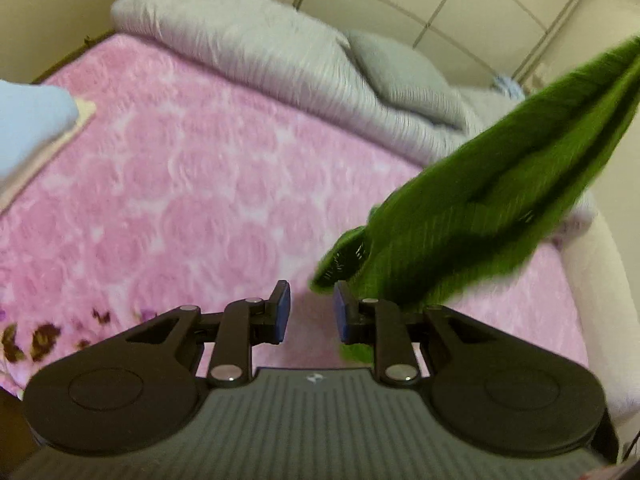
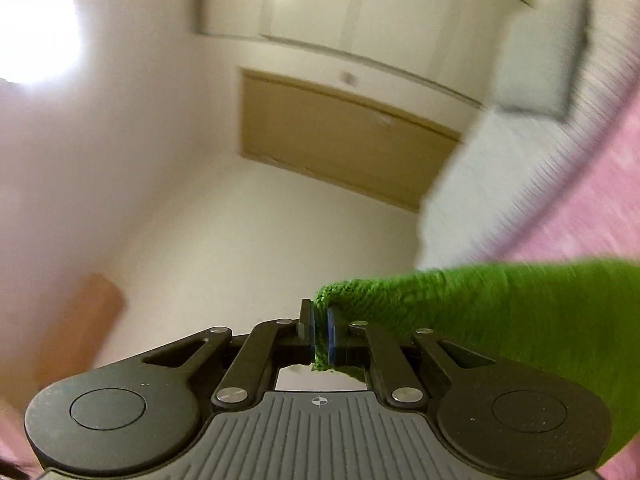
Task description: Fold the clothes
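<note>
Lifting the green knitted garment point(image 2: 500, 312) off the pink fleece bedspread point(image 1: 180, 168), right gripper point(image 2: 320, 332) pinches its edge; left gripper point(image 1: 311, 314), half-open and empty, must likely catch another corner.

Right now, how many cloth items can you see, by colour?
Green: 1, knit garment, pinched in the right gripper
Pink: 1, bed cover
Grey: 2, duvet, pillow
Light blue: 1, folded item
Cream: 1, folded item beneath it
Total: 6

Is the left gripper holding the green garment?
No: the left gripper has bare blue fingers standing apart with only pink blanket between them; the green garment hangs beside it.
</note>
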A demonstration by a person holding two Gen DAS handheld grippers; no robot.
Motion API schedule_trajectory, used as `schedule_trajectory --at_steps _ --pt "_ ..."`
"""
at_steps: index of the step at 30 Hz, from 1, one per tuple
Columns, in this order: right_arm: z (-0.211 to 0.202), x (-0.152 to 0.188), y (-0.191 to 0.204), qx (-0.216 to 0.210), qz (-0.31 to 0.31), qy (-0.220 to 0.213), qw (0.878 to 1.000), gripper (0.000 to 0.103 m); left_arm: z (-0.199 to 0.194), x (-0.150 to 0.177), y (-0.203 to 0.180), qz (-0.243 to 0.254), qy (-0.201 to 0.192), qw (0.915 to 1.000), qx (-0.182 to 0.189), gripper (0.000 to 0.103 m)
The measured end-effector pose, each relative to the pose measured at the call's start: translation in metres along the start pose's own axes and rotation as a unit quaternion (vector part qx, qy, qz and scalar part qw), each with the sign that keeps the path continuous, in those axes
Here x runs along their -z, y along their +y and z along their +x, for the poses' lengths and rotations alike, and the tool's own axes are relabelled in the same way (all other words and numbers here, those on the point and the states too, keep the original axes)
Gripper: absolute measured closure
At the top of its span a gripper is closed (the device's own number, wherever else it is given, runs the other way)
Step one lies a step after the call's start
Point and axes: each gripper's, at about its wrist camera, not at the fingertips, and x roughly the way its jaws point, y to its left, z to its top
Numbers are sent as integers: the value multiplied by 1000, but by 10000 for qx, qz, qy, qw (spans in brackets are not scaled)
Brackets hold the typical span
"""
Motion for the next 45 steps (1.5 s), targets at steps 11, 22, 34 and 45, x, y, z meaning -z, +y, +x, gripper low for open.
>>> schedule_trajectory --at_steps 11,22,34,45 --pt "-184 -35 -98 3220 429 566 9441 98 -7 38 -23 -179 494 9985 -172 84" --pt "-306 11 -245 5270 1629 1058 8273 95 72 114 -125 156 1606 9865 -296 80" --pt "-370 27 -309 4597 3093 107 8324 29 139 167 -190 0 2248 9741 -239 76" --pt "-351 53 -380 4152 3580 150 8362 36 159 160 -188 -62 2262 9726 -525 76"
